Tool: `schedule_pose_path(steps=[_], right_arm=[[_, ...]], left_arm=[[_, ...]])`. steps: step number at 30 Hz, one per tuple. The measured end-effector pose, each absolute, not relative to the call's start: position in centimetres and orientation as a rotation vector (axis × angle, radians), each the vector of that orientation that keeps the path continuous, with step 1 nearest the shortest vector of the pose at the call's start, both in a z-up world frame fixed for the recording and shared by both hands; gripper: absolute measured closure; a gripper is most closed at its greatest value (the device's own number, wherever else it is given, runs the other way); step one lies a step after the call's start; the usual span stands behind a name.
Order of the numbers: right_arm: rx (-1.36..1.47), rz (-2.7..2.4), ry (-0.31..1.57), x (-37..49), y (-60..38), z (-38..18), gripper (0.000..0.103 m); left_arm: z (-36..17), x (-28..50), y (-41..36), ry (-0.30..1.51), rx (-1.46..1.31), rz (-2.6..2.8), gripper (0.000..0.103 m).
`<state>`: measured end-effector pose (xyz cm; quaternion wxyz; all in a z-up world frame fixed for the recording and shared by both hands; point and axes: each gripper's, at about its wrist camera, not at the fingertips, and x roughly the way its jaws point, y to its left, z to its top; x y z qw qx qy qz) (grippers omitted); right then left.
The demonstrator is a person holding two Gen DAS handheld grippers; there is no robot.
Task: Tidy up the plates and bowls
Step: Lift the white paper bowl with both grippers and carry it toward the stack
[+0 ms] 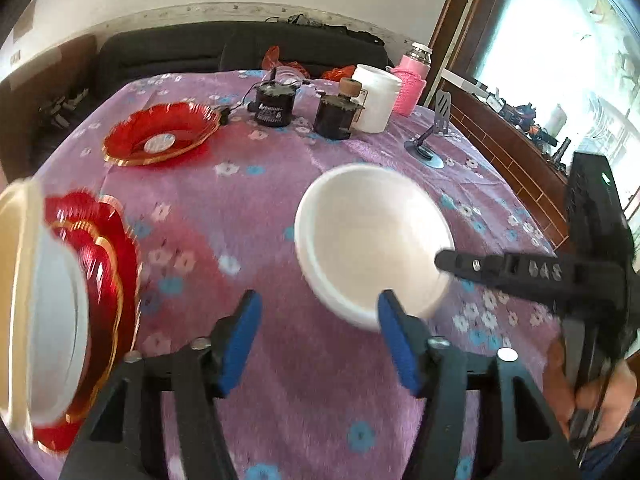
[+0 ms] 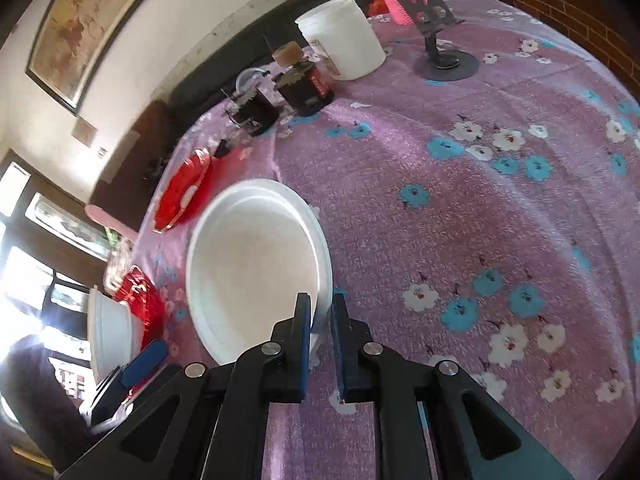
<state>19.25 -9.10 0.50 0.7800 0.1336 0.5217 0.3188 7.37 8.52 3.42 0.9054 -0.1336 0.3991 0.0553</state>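
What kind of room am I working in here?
Most likely a home living or dining room: a dark sofa behind the table, a framed painting on the wall, and a flowered purple tablecloth.

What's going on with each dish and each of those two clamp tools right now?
White bowl: upright, empty, rim pinched by the right gripper.
Right gripper: shut on the bowl's rim.
Left gripper: open, nothing between its fingers.
Red plate: alone, flat on the tablecloth.
Red plate stack: at the table edge, a white bowl on top.
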Motion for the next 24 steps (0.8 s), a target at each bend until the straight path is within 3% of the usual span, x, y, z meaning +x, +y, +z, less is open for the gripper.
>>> schedule_pose_path(steps=[4,7,11,14,17,19,21,24], right_arm=[[0.312,0.718,1.096,19.4,-9.5,0.4,0.091],[0.321,0.715,1.107,19.8,-9.8,-0.3,0.091],[0.328,0.688,1.087,20.1,-10.5,-0.2,0.081],[0.308,0.654,1.060,20.0,-10.7,0.3,0.068],[0.298,0.644,1.043,19.9,-10.7,0.4,0.067],[0.275,0.633,1.044,19.7,-10.4,0.3,0.075],[0.278,0.651,1.040,19.5,-10.1,0.3,0.092],[0.240,0.630,1.012,18.9,-9.7,0.7,0.092]], left_arm=[[2.4,10.2,9.4,0.873,-0.330,0.106,0.075],[1.7,11.4,10.0,0.875,-0.378,0.097,0.084],[1.5,11.8,10.0,0.842,-0.367,0.091,0.088],[1.1,12.3,9.9,0.839,-0.350,0.075,0.088],[0.9,12.6,9.7,0.840,-0.318,0.072,0.088],[0.8,12.6,9.3,0.839,-0.294,0.060,0.088],[0.8,12.5,9.1,0.829,-0.278,0.063,0.088],[1.0,12.1,8.9,0.818,-0.257,0.066,0.088]])
